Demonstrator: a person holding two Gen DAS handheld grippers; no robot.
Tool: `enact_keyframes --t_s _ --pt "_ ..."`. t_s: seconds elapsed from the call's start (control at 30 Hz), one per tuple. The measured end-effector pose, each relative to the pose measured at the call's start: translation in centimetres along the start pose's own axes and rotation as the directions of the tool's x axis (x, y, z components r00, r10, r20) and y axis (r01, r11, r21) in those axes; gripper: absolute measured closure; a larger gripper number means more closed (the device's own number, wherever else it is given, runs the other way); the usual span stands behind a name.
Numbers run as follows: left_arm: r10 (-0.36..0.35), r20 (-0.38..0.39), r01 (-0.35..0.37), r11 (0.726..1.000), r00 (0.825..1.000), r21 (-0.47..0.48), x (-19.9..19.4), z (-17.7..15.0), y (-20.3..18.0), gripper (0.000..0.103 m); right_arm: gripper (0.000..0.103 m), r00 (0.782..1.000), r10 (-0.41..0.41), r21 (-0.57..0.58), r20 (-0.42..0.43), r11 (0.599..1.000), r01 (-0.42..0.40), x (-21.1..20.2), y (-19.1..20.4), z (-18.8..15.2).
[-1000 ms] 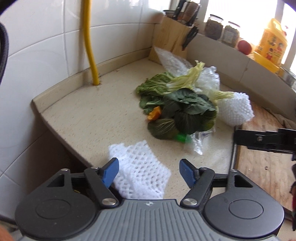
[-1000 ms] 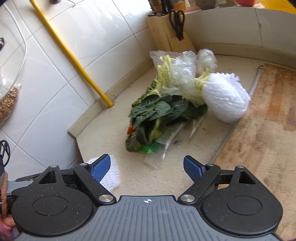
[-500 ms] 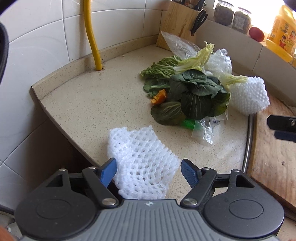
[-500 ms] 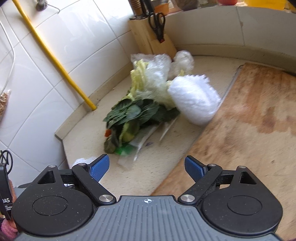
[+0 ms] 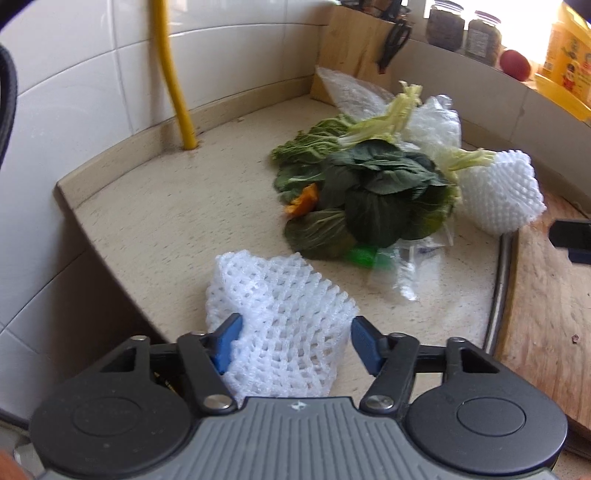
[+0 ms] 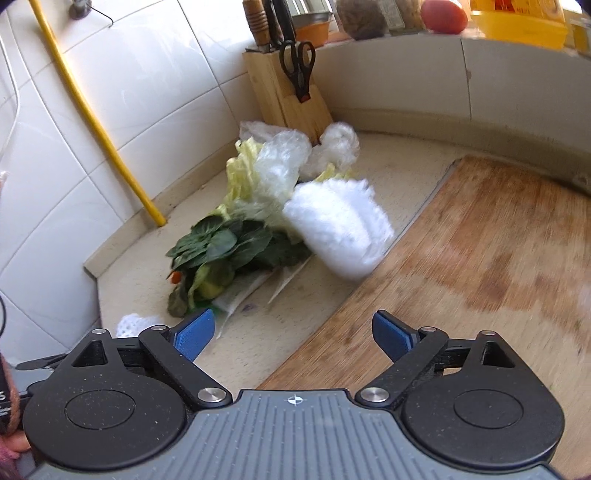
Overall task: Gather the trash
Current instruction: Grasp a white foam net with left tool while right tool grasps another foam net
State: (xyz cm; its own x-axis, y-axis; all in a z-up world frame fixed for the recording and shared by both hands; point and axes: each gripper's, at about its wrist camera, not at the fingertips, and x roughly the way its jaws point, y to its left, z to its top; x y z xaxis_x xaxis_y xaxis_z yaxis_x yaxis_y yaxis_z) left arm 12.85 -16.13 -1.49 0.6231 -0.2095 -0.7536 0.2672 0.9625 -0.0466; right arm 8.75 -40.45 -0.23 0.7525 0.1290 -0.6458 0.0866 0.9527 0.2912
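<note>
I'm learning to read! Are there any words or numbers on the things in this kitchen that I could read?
Yellow bottle on the window ledge: it has a printed label with pictures, but the words are too blurred to read.
Two jars beside it: no label that can be read.
Small mark on the left gripper: a symbol, not a word.
So there is nothing to read here.

Near end of the foam net sleeve (image 5: 280,317) is hidden behind the left gripper (image 5: 295,343) body. Right wrist view: second foam net (image 6: 338,230) motion-blurred, mesh unreadable. Yellow bottle (image 5: 565,70) cut by frame edge, label illegible. Jar (image 5: 443,26) contents indistinct.
</note>
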Motion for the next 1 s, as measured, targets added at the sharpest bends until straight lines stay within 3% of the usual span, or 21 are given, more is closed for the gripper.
enact_keyframes --t_s 0.27,0.43,0.53,0.67,0.77,0.87,1.0 --pt "-0.046 0.034 0.046 0.999 0.998 -0.011 -0.2 0.9 -0.7 0.068 0.008 0.996 -0.069 -0.109 0.048 0.991 0.074 1.7 -1.0 2.7" --pt "-0.048 0.027 0.049 0.998 0.998 -0.033 0.2 0.9 -0.1 0.066 0.008 0.996 -0.081 -0.196 0.048 0.977 0.089 4.0 -0.5 3.9" --pt "-0.041 0.020 0.042 0.998 0.999 -0.055 0.4 1.1 0.4 0.055 0.008 0.995 -0.087 -0.230 0.044 0.969 0.094 5.4 0.0 4.3" --pt "-0.037 0.017 0.038 0.996 0.999 -0.076 0.9 1.1 1.0 0.052 0.011 0.996 -0.089 -0.248 0.029 0.964 0.093 7.0 0.3 4.5" --pt "-0.042 0.013 0.043 0.997 0.999 -0.070 1.3 1.2 0.9 0.043 0.030 0.995 -0.100 -0.260 0.013 0.961 0.100 7.9 0.5 4.7" --pt "-0.024 0.018 0.025 0.999 1.000 -0.042 1.6 1.2 0.2 0.044 0.047 0.994 -0.105 -0.211 -0.023 0.972 0.098 8.4 -0.2 4.7" --pt "-0.034 0.023 0.035 0.998 0.999 -0.053 1.4 1.5 0.5 0.071 0.055 0.998 -0.065 -0.149 -0.020 0.987 0.061 7.0 -1.0 4.3"
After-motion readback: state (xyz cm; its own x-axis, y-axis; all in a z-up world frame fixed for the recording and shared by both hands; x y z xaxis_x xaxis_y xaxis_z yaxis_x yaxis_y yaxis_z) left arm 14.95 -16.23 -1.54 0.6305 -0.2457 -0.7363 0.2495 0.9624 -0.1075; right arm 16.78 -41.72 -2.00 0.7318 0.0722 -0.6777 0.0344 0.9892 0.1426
